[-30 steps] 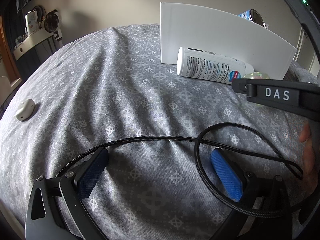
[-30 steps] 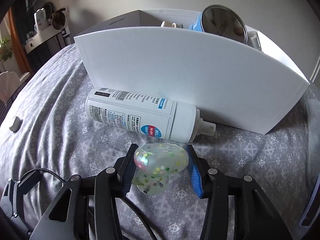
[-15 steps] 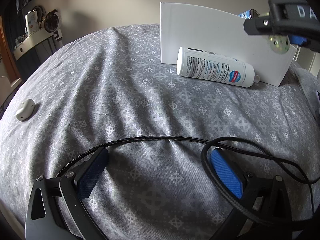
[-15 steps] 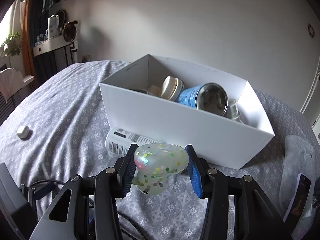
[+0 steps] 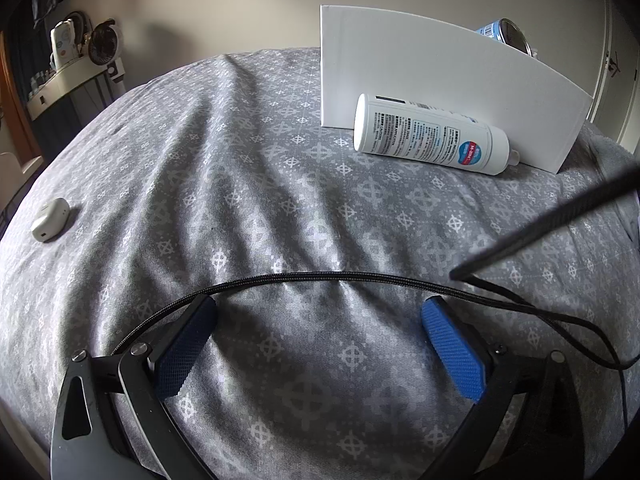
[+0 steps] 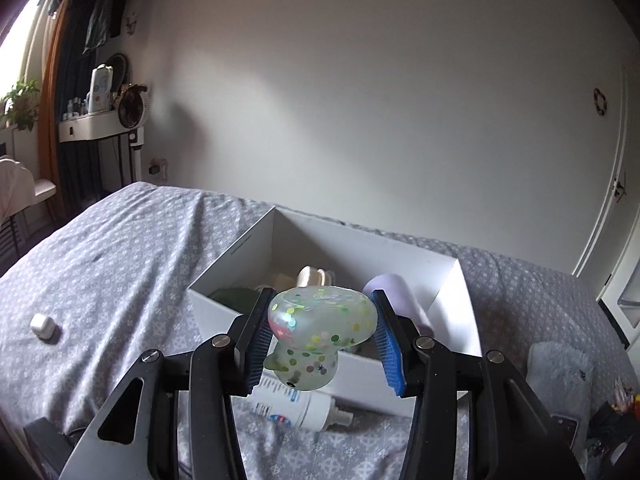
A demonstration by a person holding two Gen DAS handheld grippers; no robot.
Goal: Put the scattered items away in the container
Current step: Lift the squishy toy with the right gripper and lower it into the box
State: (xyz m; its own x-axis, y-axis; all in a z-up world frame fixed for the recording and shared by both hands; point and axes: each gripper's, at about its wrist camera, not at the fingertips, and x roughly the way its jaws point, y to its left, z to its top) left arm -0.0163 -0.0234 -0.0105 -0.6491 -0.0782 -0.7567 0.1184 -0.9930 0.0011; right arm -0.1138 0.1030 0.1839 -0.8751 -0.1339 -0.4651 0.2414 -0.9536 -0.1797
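My right gripper (image 6: 322,334) is shut on a clear squishy toy (image 6: 320,332) speckled with coloured confetti, held in the air in front of the white box (image 6: 448,304). The box holds several items, among them a lilac bottle (image 6: 394,286). A white foam bottle (image 5: 432,140) lies on its side against the box's near wall (image 5: 440,80); the same bottle (image 6: 300,404) shows below the toy in the right wrist view. My left gripper (image 5: 320,344) hovers open above the grey patterned bedspread with nothing between its fingers. A small white earbud case (image 5: 50,224) lies far left.
A black braided cable (image 5: 320,278) runs across the bedspread just beyond the left fingertips. A grey cloth (image 6: 560,372) and some small items lie at the bed's right edge. A shelf (image 6: 96,126) with clutter stands by the wall at left.
The right gripper has risen with the toy from beside the foam bottle to above the box's near wall. Its cable lifted off the bed. The left gripper has not moved.
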